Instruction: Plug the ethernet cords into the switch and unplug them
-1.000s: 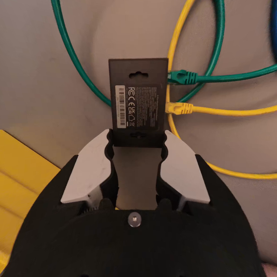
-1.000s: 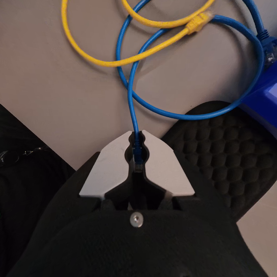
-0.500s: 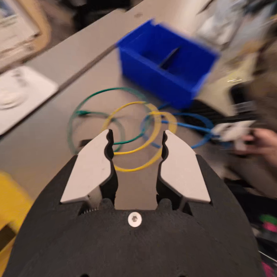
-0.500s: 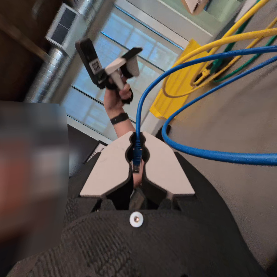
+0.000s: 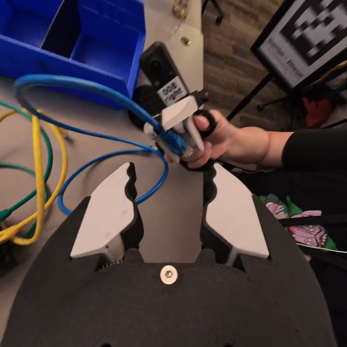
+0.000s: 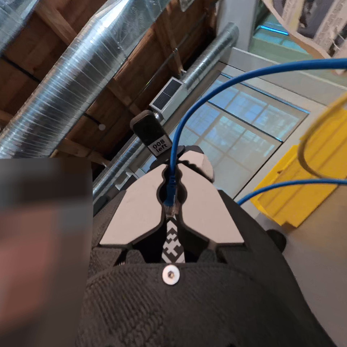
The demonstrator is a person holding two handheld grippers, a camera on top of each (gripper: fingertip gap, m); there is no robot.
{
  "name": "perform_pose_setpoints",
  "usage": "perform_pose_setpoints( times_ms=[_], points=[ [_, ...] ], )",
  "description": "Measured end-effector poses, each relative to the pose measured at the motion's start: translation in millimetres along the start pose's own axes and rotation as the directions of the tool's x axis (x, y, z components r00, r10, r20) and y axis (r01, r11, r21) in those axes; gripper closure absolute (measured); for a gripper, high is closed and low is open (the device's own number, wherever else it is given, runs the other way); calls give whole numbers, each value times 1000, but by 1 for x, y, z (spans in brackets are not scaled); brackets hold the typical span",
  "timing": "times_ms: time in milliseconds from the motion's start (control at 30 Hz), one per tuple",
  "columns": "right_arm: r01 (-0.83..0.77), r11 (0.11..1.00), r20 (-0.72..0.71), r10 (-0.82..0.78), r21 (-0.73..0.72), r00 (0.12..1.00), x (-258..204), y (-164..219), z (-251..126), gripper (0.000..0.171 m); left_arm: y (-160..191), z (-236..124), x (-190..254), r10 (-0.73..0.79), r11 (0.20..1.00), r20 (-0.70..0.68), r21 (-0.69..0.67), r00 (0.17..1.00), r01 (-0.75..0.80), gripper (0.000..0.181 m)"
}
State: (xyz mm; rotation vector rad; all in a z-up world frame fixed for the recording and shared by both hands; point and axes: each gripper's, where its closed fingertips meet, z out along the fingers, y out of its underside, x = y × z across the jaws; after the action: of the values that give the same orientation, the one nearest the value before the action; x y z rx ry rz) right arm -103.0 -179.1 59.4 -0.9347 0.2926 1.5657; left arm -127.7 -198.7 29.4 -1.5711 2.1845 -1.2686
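Blue cord (image 6: 195,110) plug half-hidden, R tongs (image 6: 171,169)

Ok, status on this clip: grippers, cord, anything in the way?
Left gripper open, empty. Right gripper shut on blue ethernet cord's plug, raised off table. Switch not in view. Yellow cord and green cord loose on table.

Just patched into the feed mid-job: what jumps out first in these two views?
The right gripper is raised off the table, shut on the blue ethernet cord just behind its clear plug; the left wrist view shows a hand holding it beside the blue bin. The left gripper is open and empty in the foreground. Yellow cords and green cords lie looped at the left; no switch is visible.
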Motion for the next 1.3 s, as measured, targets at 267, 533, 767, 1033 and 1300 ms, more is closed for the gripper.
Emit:
perform_pose_setpoints(
  times_ms=[267,533,767,1033,1300],
  points=[
    [396,917,11,-396,-52,918,-11,-2,29,164,-18,0,-10,-97,986,-183,115,978,119,126],
    [464,870,-48,-477,-169,877,9,5,26,168,-6,7,-13,-16,1000,-185,22,983,20,141],
    [439,859,7,-453,-262,891,13,20,23,165,11,4,-13,-26,999,-217,-50,976,15,153],
    [406,883,-6,-419,-235,908,15,9,12,165,14,-9,-18,39,998,-178,-38,983,-47,170],
    [454,797,62,-471,-399,880,11,21,2,162,14,-26,-17,134,990,-45,-25,990,-136,170]
  ],
)
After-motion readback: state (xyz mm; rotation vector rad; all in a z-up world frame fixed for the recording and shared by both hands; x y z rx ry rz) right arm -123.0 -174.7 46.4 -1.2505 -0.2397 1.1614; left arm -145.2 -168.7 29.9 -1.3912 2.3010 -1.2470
